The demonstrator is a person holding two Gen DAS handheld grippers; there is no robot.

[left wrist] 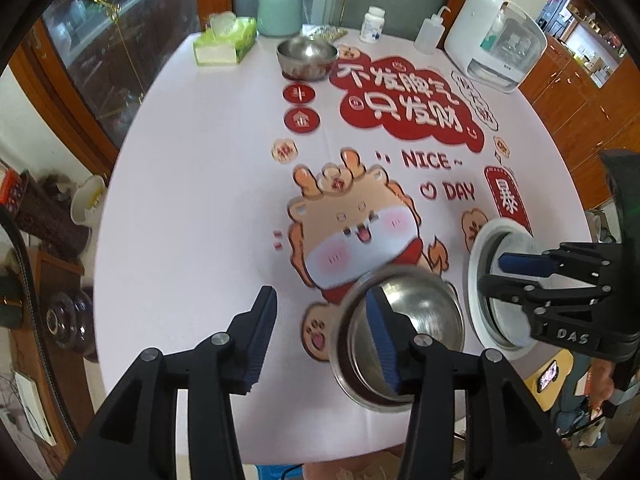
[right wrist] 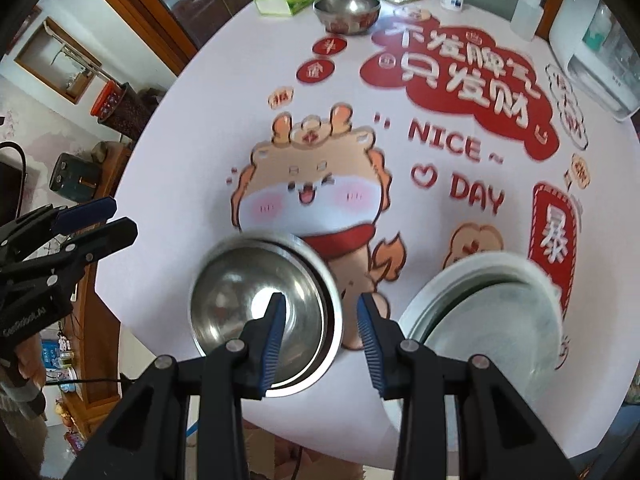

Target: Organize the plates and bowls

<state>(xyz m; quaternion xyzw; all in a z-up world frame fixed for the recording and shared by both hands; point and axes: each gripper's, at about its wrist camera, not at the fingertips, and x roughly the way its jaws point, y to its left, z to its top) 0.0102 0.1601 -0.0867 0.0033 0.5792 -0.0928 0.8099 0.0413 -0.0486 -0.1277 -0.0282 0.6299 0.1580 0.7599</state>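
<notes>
Both grippers, left gripper (left wrist: pixel 324 336) and right gripper (right wrist: pixel 320 340), are held above the surface (left wrist: pixel 192 208) with jaws apart and nothing gripped. A stacked steel bowl (right wrist: pixel 264 312) and a white plate (right wrist: pixel 492 320) sit near its front edge; a far steel bowl (left wrist: pixel 307 56) appears to be fetched next. Cabinets (left wrist: pixel 580 92) ring the room.

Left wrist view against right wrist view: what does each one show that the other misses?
Only the left wrist view shows the whole green jar with its white lid, and a yellow stool below the table edge. Only the right wrist view shows an orange-lidded box on a side shelf. Both show the near steel bowls, the white plates, the far steel bowl, the tissue box and both open tongs.
</notes>
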